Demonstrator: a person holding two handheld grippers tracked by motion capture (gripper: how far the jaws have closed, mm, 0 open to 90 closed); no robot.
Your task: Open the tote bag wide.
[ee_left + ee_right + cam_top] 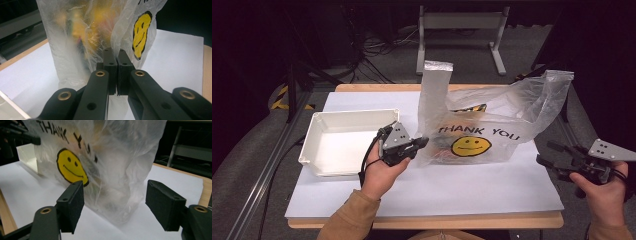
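Left gripper [421, 143]: jaws closed, seemingly pinching the plastic bag [482, 135] edge.
Right gripper [548, 152]: jaws wide open, holding nothing, near the bag.

A white tray [312, 145] (open-topped) sits on white paper [472, 185].

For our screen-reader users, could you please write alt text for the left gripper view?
The left hand-held gripper, jaws shut, pinches a fold of a clear plastic bag printed with a yellow smiley face, standing on white paper.
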